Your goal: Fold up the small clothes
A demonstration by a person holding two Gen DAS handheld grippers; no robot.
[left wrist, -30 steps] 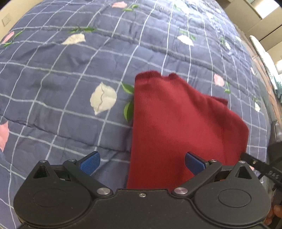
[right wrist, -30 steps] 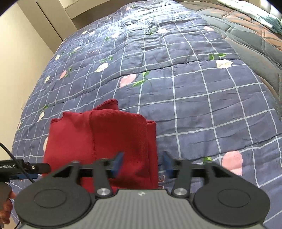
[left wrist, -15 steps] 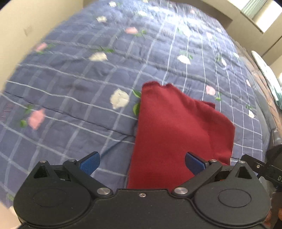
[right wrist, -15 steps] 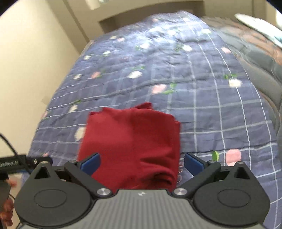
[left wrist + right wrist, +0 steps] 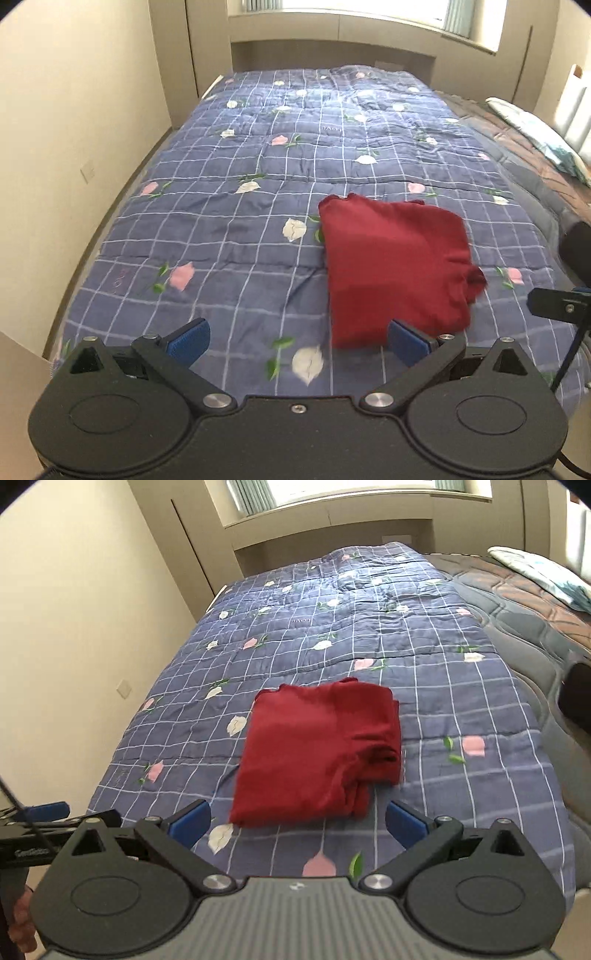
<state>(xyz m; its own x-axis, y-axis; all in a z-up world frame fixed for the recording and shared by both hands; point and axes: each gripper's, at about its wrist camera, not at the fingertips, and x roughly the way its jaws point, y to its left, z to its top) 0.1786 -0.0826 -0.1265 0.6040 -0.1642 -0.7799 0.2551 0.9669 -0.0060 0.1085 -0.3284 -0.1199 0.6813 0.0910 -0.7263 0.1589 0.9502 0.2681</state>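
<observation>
Red garment (image 5: 317,753) is lying folded ahead of both spread-wide, empty grippers, left gripper (image 5: 295,341) and right gripper (image 5: 297,821); its near-right corner is looking blurry.

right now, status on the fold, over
Left hand-held gripper open, empty. Right hand-held gripper open, empty. Red garment folded, lying on the blue quilt, clear of both. Nothing in the way.

Left gripper (image 5: 297,341) and right gripper (image 5: 297,819) both gape wide, empty, angled downward.
</observation>
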